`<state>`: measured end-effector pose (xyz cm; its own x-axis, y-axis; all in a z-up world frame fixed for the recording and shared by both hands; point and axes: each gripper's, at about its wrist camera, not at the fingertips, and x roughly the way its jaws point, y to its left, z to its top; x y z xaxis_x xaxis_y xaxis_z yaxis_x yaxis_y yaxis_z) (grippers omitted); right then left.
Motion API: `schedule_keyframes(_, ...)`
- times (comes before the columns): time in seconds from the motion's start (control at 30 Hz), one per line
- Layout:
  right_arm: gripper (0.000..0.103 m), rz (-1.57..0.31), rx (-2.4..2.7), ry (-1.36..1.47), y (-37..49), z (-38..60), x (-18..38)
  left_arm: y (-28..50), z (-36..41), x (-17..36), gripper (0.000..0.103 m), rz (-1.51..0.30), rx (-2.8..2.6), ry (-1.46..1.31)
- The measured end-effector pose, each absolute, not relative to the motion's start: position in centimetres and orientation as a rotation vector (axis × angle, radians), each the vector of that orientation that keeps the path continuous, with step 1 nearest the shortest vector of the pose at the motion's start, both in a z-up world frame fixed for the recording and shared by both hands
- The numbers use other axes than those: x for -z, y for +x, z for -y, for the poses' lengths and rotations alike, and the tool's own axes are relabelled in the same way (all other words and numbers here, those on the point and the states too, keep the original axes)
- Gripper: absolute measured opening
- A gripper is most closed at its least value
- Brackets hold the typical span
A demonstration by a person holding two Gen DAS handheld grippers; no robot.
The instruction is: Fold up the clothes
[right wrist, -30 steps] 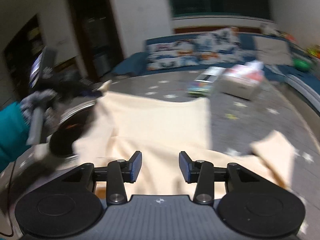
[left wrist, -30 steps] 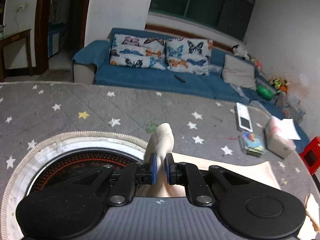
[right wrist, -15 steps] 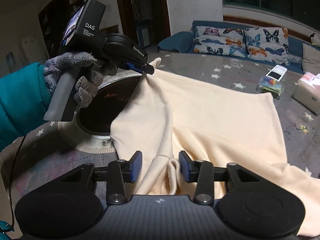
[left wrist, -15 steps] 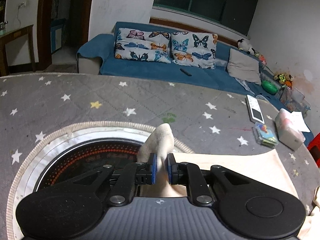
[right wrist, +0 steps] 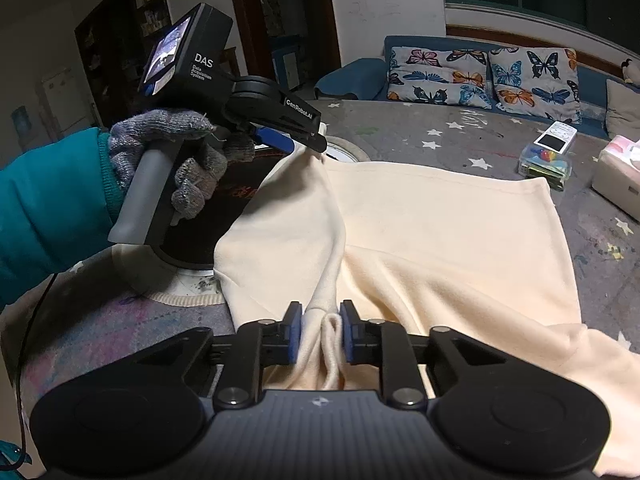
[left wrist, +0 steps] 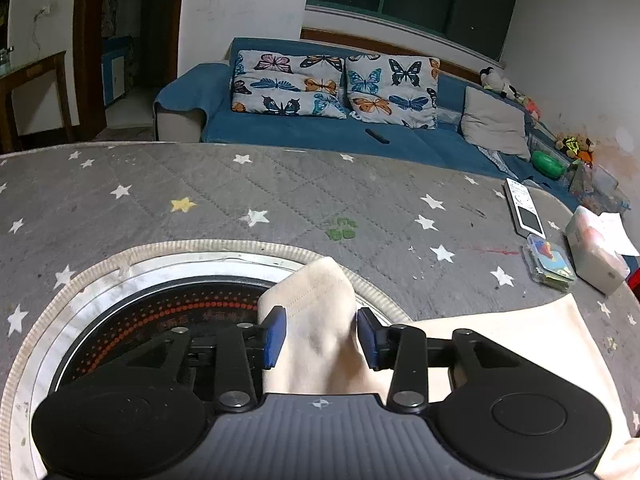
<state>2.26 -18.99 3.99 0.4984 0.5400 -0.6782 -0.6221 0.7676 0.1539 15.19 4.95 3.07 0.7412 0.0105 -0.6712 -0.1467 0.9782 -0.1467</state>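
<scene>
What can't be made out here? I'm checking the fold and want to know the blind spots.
- Right wrist view: near hem of the cream garment is hidden under the right hand-held gripper.
- Left wrist view: the garment's right side is cut off by the frame edge.
- Both views: the print on the black round cooktop is too small to read.

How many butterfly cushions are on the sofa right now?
2: the left butterfly cushion and the right butterfly cushion, side by side against the blue sofa backrest. More might sit beyond the frame.
</scene>
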Motion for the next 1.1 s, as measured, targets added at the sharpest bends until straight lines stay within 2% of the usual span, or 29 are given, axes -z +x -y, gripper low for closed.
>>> schedule_keyframes(0.3,0.013,-0.749,-0.747,-0.146,1.4,18.6,-4.4,16.3,-3.9,-3.6,0.04,-0.729,-0.107,-0.159)
schedule_keyframes(0.33,0.013,-0.746,-0.753,-0.149,1.2,18.5,-4.5,16.5,-3.9,-3.5,0.037,-0.737,-0.112,-0.154)
schedule_keyframes(0.4,0.013,-0.739,-0.763,-0.158,0.9,18.4,-4.6,16.9,-3.9,-3.0,0.017,-0.755,-0.114,-0.147)
schedule_keyframes(0.47,0.013,-0.733,-0.767,-0.172,0.8,18.4,-4.7,17.0,-4.2,-2.8,0.011,-0.759,-0.119,-0.152)
schedule_keyframes(0.57,0.014,-0.742,-0.769,-0.198,0.9,18.2,-4.7,15.8,-4.6,-3.4,0.01,-0.72,-0.115,-0.171)
schedule_keyframes(0.7,0.024,-0.746,-0.759,-0.204,1.3,17.9,-4.4,13.6,-5.5,-5.0,0.009,-0.668,-0.113,-0.203)
schedule_keyframes(0.87,0.023,-0.727,-0.747,-0.209,0.8,17.4,-4.2,11.1,-6.5,-6.8,0.009,-0.619,-0.116,-0.214)
schedule_keyframes(0.93,0.016,-0.72,-0.754,-0.219,0.4,17.3,-4.4,10.5,-6.8,-7.2,0.009,-0.61,-0.115,-0.205)
schedule_keyframes(1.1,0.016,-0.704,-0.77,-0.248,-0.5,16.9,-4.7,10.7,-7.6,-6.2,0.012,-0.648,-0.127,-0.207)
